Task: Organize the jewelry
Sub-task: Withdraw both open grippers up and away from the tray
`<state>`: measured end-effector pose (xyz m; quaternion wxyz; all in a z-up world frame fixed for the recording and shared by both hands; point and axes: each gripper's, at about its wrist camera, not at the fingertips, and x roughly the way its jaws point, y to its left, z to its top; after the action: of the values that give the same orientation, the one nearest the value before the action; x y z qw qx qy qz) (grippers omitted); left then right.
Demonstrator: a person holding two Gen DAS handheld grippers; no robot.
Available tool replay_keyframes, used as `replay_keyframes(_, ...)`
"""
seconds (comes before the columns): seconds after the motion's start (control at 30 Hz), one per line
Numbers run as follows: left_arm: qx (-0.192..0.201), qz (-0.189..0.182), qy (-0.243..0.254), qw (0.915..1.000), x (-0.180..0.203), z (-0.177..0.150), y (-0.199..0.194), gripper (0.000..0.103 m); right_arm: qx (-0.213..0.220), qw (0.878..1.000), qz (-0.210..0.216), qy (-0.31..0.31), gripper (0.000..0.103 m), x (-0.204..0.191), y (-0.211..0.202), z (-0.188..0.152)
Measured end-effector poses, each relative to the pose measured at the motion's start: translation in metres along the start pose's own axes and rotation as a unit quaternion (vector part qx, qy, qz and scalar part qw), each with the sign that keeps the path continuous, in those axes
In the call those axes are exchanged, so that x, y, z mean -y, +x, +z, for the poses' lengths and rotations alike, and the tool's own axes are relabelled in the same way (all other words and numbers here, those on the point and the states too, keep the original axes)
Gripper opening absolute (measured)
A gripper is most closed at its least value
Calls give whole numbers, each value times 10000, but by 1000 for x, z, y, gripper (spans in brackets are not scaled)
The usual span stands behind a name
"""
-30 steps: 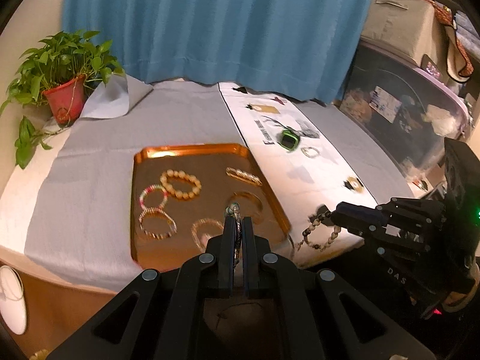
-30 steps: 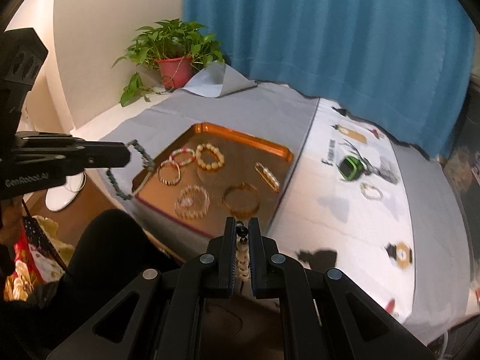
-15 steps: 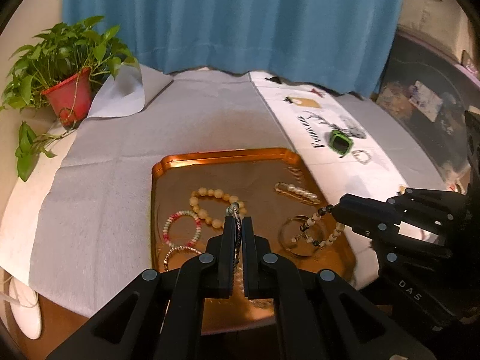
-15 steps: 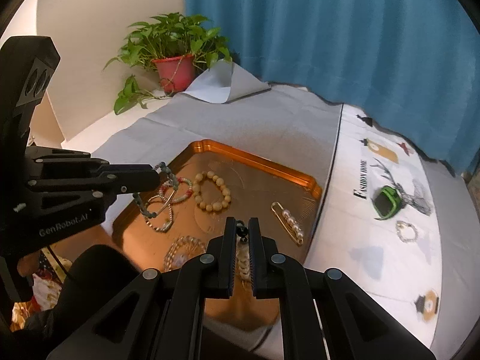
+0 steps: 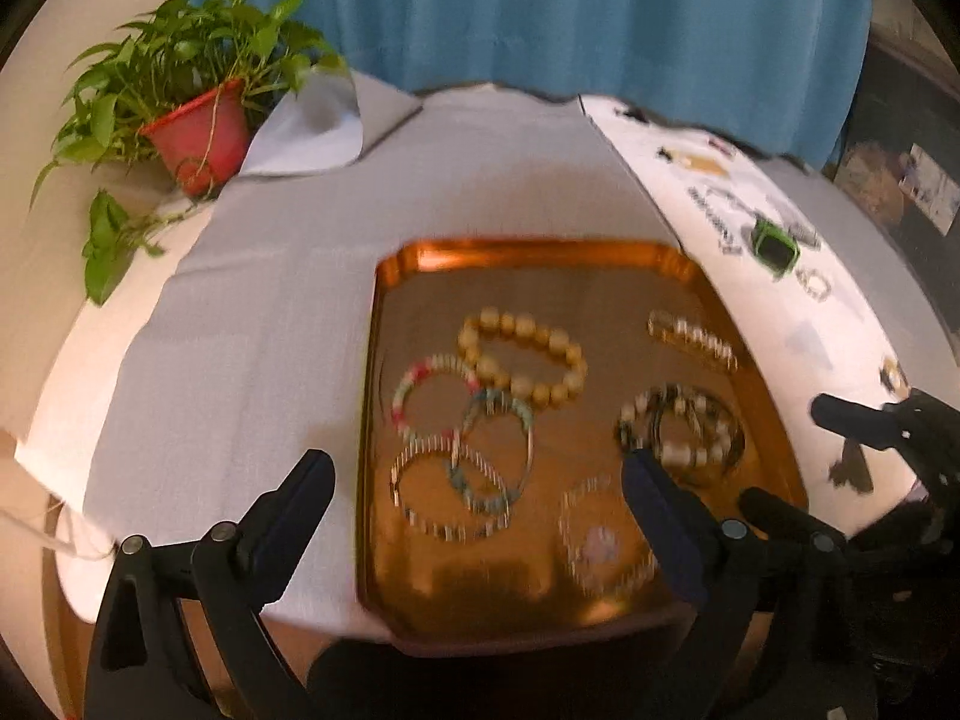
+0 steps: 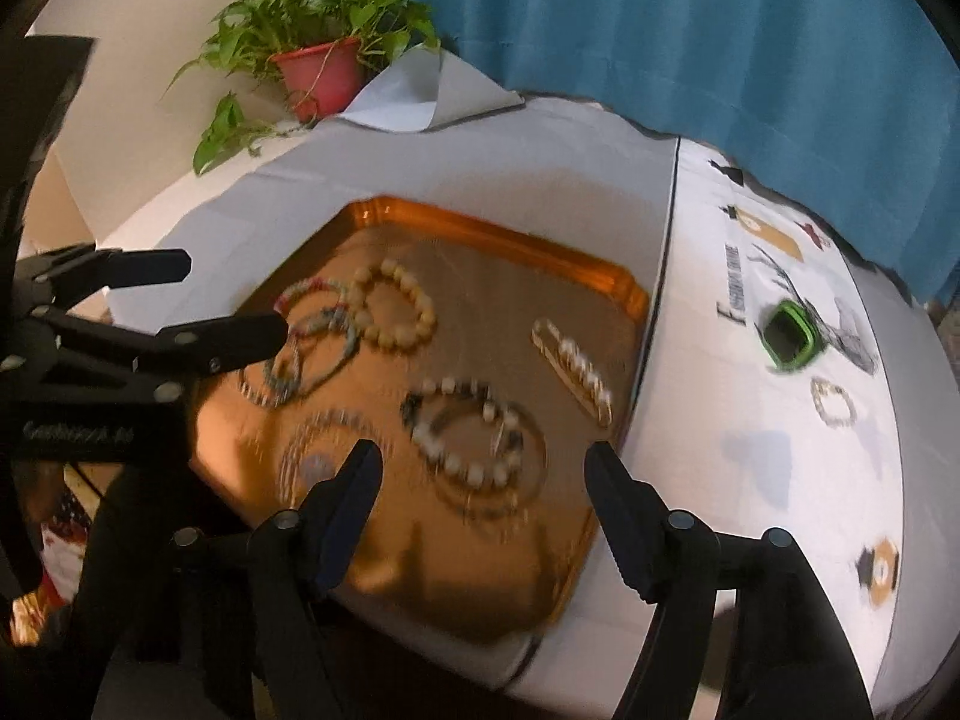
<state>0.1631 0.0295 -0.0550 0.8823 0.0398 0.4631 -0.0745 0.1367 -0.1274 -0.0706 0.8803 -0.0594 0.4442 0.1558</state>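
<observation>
A: What's the room like?

B: A blue curtain hangs behind the counter, which is covered in grey cloth, with a potted plant at its far left corner.

A: And the jewelry?

B: Bracelets lie in the copper tray near the front edge. Left tongs and right tongs both gape apart, empty, over the tray.

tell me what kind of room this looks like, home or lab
Probably a home room: a cloth-covered table before a blue curtain, with a potted plant at its corner and a copper tray of bracelets. No lab gear shows.
</observation>
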Motion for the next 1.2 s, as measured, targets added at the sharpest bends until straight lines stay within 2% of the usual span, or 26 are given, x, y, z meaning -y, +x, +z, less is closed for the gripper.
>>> replay_keyframes(0.13,-41,-86,-139,9999,8,-26,-21,95,-19,10000,-60,75,71,-5,-27,-25)
replay_keyframes(0.27,109,-4,-237,9997,19,-59,-55,95,170,9994,-267,119,71,-12,-65,-51)
replay_keyframes(0.53,354,-54,-151,9992,38,-104,-112,95,555,9977,-346,192,71,-27,-127,-90)
replay_keyframes(0.83,557,-98,-40,9984,53,-123,-143,95,698,9967,-384,150,72,-40,-156,-117)
replay_keyframes(1.2,661,-57,53,9978,62,-131,-158,95,772,9960,-431,154,72,-41,-167,-124)
